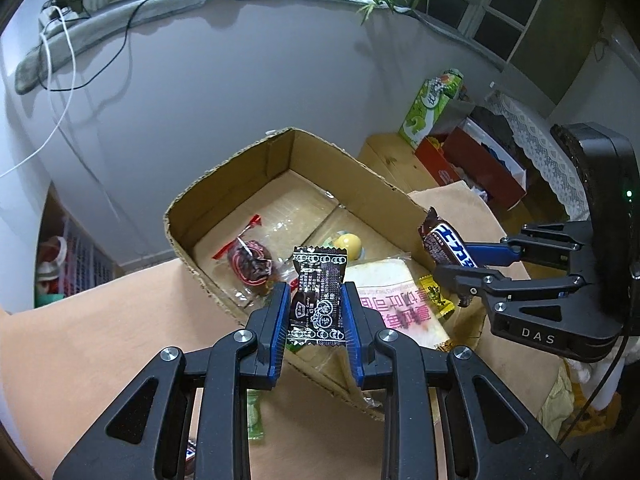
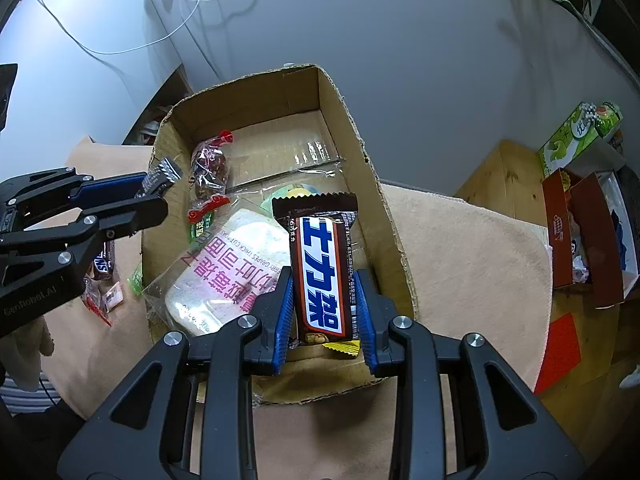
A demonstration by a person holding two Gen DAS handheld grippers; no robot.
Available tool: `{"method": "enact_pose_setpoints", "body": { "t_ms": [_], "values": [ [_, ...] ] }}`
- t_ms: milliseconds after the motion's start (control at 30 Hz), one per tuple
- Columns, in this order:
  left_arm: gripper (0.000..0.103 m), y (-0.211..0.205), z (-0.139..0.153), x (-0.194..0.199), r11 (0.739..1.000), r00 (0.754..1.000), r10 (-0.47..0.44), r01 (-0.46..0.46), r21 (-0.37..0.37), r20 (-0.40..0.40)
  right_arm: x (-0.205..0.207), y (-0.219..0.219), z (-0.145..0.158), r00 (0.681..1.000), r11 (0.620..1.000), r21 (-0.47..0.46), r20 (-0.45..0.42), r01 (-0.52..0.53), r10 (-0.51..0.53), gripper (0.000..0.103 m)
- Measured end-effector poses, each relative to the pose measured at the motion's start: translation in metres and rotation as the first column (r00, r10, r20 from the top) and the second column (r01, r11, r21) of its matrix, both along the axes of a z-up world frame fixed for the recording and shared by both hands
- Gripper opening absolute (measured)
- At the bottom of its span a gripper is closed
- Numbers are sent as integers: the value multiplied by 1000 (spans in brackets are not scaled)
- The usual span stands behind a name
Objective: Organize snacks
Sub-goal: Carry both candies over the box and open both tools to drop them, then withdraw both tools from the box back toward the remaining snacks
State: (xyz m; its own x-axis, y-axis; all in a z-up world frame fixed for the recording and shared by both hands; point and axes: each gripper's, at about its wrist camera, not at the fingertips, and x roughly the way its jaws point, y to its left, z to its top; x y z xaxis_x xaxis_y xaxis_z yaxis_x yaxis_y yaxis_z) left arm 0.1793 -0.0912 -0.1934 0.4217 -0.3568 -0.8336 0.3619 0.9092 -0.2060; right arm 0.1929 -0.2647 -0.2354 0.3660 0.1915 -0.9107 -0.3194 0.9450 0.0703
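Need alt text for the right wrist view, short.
The right gripper holds a brown chocolate bar upright between its blue fingers above an open cardboard box. The box already holds a bread pack and other wrapped snacks. At left, the left gripper holds a small dark candy at the box's edge.

The right gripper (image 1: 452,268) carries "DAS" in pale letters on its black body. The left gripper (image 2: 158,196) bears "GenRobot.AI" on its housing. The chocolate bar (image 2: 324,276) shows large white Chinese characters on a blue band. The bread packet (image 2: 228,272) has pink Chinese lettering and small print "THICK CUT". The black candy wrapper (image 1: 316,300) has white print, too small to read
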Motion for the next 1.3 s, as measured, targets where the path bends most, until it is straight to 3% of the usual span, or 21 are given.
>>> {"method": "enact_pose_setpoints", "body": {
  "t_ms": [100,200,333,867,1300],
  "values": [
    [26,-3,1,0,1000,1000,-7,7,12,-4,-1,2,1,1000,1000,-6,6,-4,4,31],
    [42,-5,1,1,1000,1000,2,-2,20,-16,-1,2,2,1000,1000,-14,10,1,0,37],
    [42,-1,4,-1,1000,1000,12,-12,11,-9,-2,3,5,1000,1000,-22,22,3,-3,52],
    [42,26,21,-16,998,998,57,-57,-4,31,-21,27,28,997,999,0,66,-47,47,52],
    [42,115,34,-60,979,977,206,-205,-15,54,-60,86,48,977,979,55,98,-195,189,52]
  ]
}}
